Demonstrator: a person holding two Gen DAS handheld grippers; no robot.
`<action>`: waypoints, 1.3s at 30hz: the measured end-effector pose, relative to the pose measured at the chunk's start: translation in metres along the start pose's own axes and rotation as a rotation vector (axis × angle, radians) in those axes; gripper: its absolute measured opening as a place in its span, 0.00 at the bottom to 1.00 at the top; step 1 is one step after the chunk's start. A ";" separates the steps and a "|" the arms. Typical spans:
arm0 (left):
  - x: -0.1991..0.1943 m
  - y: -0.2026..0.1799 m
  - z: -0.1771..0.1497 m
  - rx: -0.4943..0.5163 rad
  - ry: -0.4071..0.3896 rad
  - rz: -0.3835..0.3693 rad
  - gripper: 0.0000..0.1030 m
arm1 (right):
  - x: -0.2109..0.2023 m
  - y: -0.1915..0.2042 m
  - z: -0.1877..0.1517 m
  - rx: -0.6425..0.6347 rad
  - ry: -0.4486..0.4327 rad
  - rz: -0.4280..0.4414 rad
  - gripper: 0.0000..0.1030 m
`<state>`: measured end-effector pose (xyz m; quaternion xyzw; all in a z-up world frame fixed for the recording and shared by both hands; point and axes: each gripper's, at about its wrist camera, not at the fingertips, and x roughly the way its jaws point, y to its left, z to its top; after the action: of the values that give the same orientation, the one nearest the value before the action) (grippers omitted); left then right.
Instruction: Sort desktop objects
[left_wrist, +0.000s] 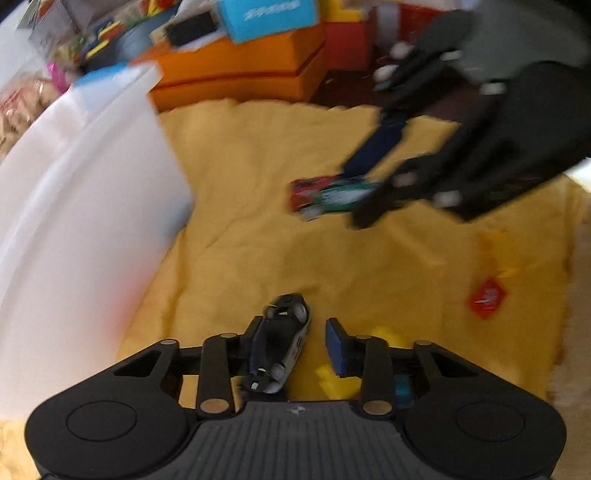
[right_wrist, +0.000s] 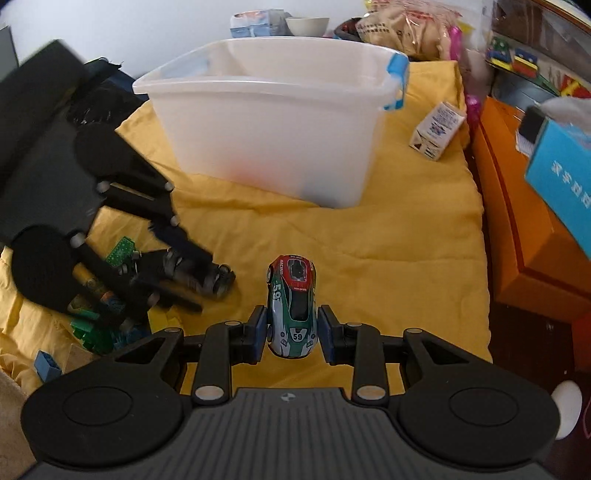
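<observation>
Green, white and red number-59 toy race car (right_wrist: 293, 310) sits between the right gripper (right_wrist: 292, 332) pads, fingers narrow around it, contact looks close but a sliver of gap shows on the right side. Black and silver toy car (left_wrist: 282, 345) rests against the left pad of the left gripper (left_wrist: 295, 345); right pad stands apart, so grip looks loose or half open. Step in hand: pick-up of the cars off the yellow cloth (right_wrist: 388, 236). Next move likely calls for a carry to the translucent white plastic bin (right_wrist: 273, 122), far centre. Bin contents: cannot tell, only a faint pink tint through the wall.
</observation>
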<state>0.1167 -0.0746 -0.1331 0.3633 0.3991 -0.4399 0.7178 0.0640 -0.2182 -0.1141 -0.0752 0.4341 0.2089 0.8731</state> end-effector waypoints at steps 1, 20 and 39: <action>0.001 0.006 0.000 -0.024 0.001 -0.012 0.23 | -0.001 0.000 -0.002 0.009 0.002 -0.005 0.32; -0.038 0.001 -0.016 -0.393 -0.167 0.118 0.61 | 0.015 0.000 -0.013 0.034 0.042 -0.041 0.34; -0.128 0.047 -0.005 -0.517 -0.363 0.200 0.32 | -0.052 0.010 0.064 -0.099 -0.253 -0.072 0.32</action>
<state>0.1214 -0.0102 -0.0124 0.1222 0.3256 -0.3088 0.8853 0.0782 -0.2051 -0.0334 -0.1068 0.3067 0.2065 0.9230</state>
